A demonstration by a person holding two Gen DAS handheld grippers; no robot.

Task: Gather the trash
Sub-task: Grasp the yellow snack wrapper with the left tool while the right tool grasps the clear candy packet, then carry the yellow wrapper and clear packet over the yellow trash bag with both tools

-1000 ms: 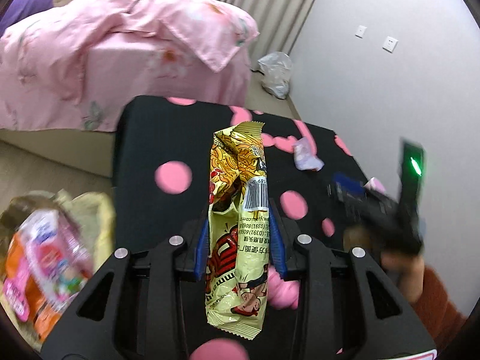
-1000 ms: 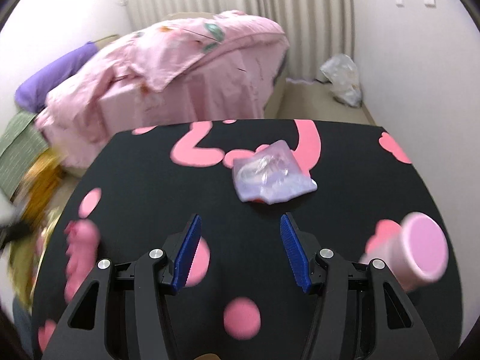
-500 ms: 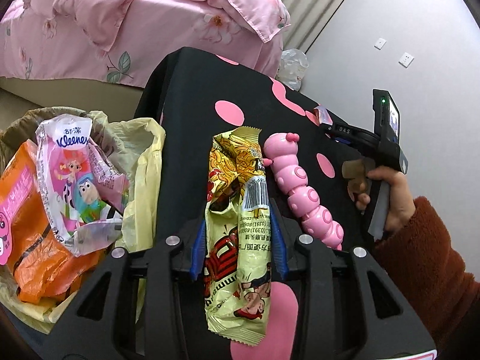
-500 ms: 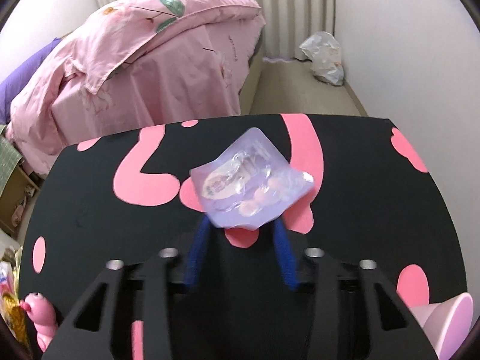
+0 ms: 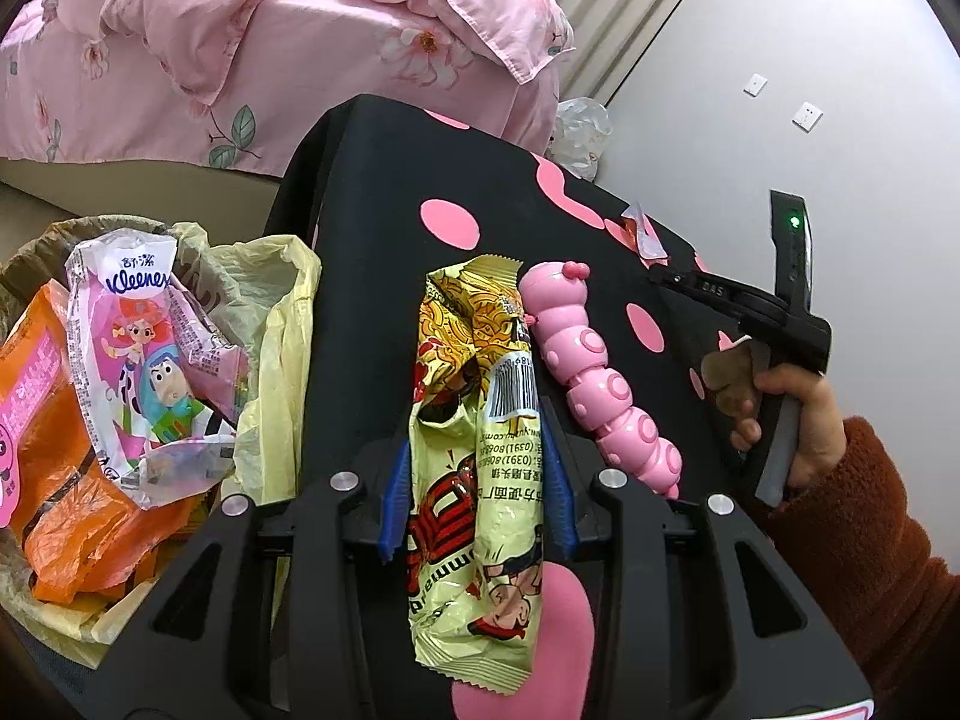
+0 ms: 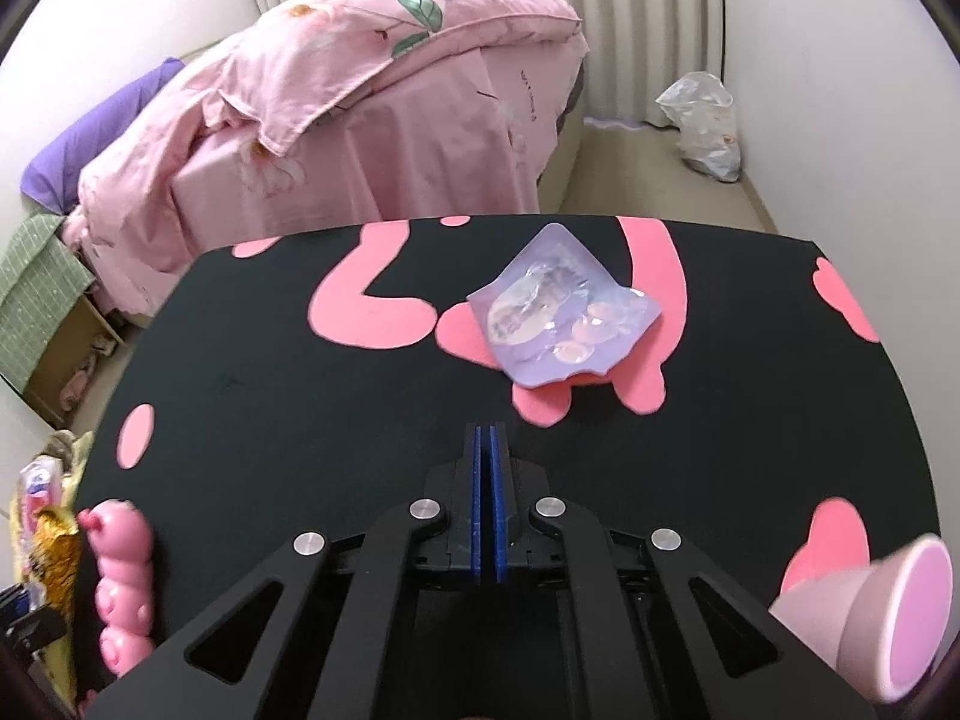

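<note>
Two grippers are yours: the left gripper [image 5: 477,489] clamps a crinkled yellow noodle wrapper [image 5: 474,456], glossy foil, standing upright between its blue pads. Left of it, the lined bin [image 5: 264,324] now sits close, stuffed with orange and Kleenex packs. Your right gripper [image 6: 486,450] has snapped fully closed on nothing; a second ago it gaped wide. Farther off, the flat lilac pouch [image 6: 561,315] lies untouched on the black table [image 6: 270,408].

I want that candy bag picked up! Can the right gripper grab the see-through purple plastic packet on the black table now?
Probably not yet. The right gripper is shut with nothing between its pads, and the see-through purple plastic packet lies just ahead on the black table. Nothing blocks the way; it would need to open first.
</note>
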